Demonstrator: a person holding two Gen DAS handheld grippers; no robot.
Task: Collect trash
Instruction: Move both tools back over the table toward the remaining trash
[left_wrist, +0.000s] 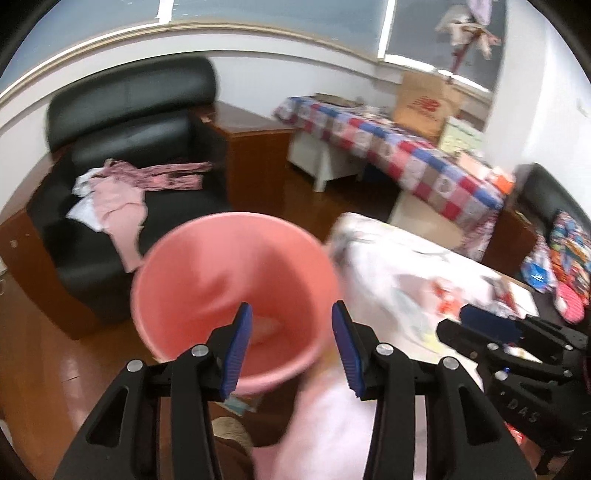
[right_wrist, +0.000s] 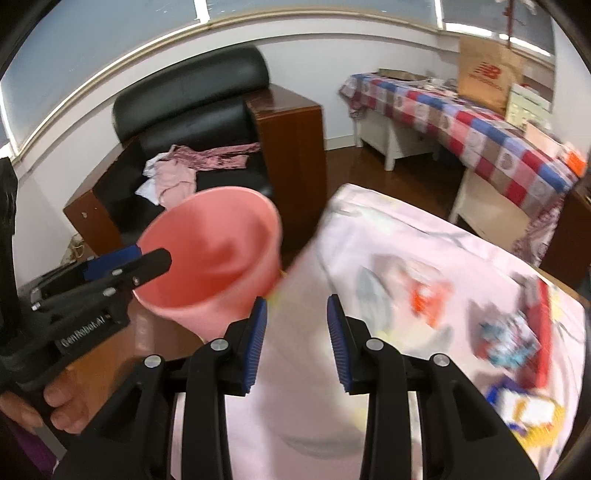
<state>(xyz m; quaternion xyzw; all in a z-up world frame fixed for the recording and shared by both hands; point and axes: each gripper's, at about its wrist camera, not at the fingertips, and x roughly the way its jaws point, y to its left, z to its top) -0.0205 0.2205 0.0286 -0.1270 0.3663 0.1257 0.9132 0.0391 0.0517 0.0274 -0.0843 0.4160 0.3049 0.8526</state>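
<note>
Clothes (left_wrist: 122, 192) litter black armchair (left_wrist: 122, 155) behind pink bucket (left_wrist: 236, 295).

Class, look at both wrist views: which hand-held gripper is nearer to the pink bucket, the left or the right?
Left. The left hand-held gripper hangs open right at the pink bucket, its tips at the rim. The right hand-held gripper is open over the cloth-covered table beside the bucket.

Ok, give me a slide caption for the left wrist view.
Open left gripper above a round pink plastic bucket beside a pale cloth-covered table, black leather armchair behind.
</note>
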